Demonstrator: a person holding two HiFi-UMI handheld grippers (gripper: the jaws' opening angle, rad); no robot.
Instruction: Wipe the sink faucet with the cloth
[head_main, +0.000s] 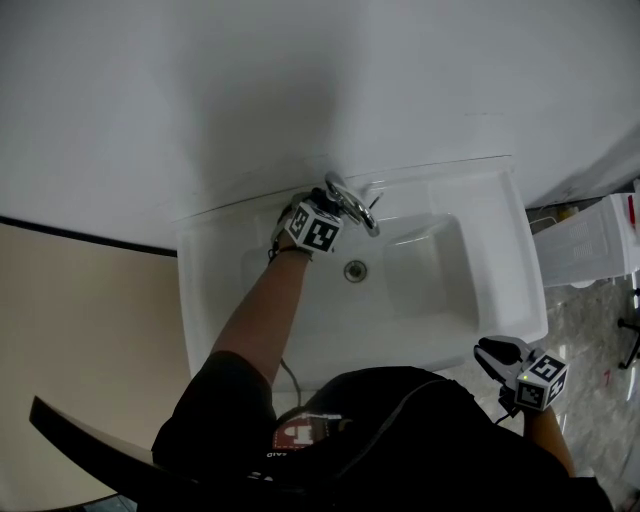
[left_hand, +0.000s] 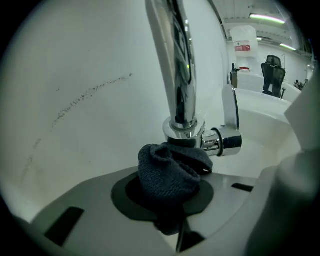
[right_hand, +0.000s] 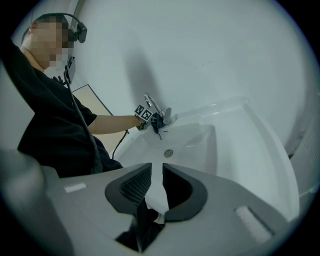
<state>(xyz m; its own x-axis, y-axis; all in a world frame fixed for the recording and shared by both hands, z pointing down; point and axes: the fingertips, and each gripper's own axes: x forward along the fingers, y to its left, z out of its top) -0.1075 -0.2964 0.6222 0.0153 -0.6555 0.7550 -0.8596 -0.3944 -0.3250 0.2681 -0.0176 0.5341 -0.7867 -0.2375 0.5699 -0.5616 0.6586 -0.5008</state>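
Cloth (left_hand: 167, 170): dark grey knit, bunched against base of tall chrome faucet (left_hand: 177, 75)
Left gripper (left_hand: 167, 192): jaws clamped on cloth
Right gripper (right_hand: 156, 172): jaws narrowly apart, empty, near white ceramic sink (right_hand: 240, 145) front corner

Person in black, with two pale grey hand-held grippers

The shirt (head_main: 400, 440) is black and short-sleeved, with a red-and-white print (head_main: 300, 435) on the chest. A black headband (right_hand: 60, 16) carries a small dark camera unit (right_hand: 80, 34) at its right end. The left gripper (head_main: 322, 203) and right gripper (head_main: 495, 350) have pale grey shells and black jaw pads (right_hand: 131, 187) with a ribbed face. Each bears a white marker cube (head_main: 315, 228) printed with black squares. A thin dark cable (head_main: 288, 372) runs near the left arm.
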